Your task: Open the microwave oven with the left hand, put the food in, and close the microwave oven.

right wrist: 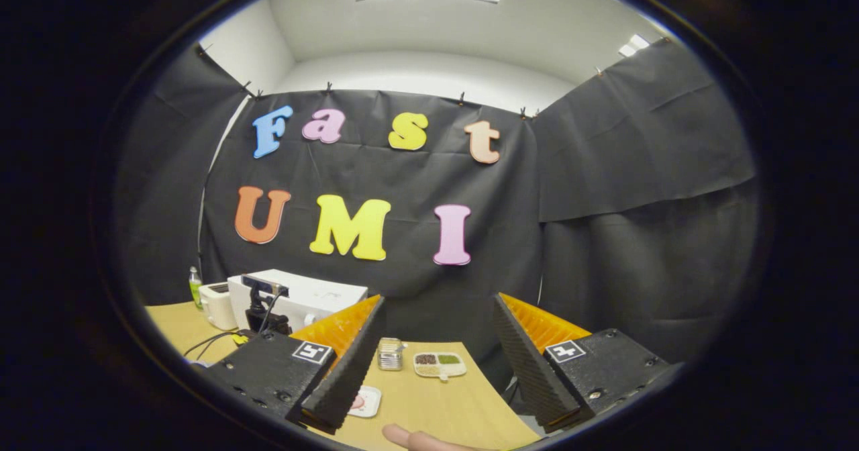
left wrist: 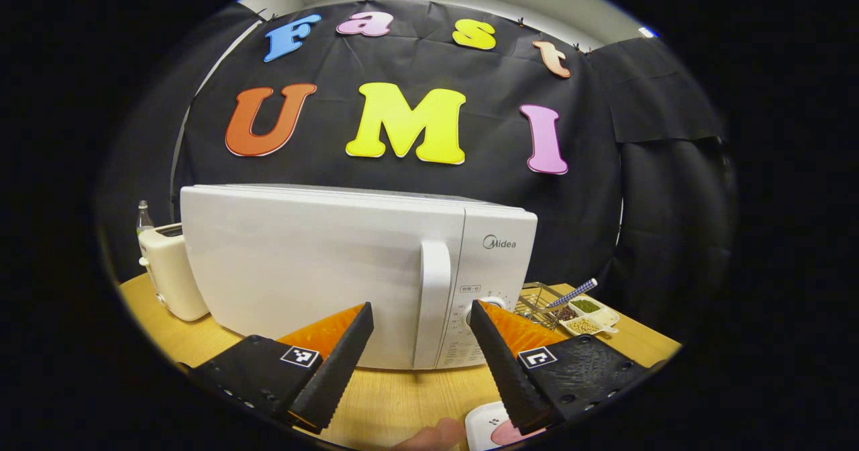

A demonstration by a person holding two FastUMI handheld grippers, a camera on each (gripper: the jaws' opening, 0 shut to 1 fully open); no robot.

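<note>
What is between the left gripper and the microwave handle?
Nothing but bare wooden table. In the left gripper view, the open left gripper points at the closed microwave, its handle showing in the gap between the fingers, not yet touched.

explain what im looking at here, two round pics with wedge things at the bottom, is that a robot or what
No robot: a person holds a two-finger gripper in each hand, and each carries a fisheye camera looking along its own fingers. The left gripper view shows the left gripper, open and empty, facing a white microwave with its door shut and its handle between the fingers. A toaster, a wire basket and a dish of beans stand on the wooden table, with a small plate of food nearest. The right gripper view shows the right gripper, also open and empty, farther back.
</note>
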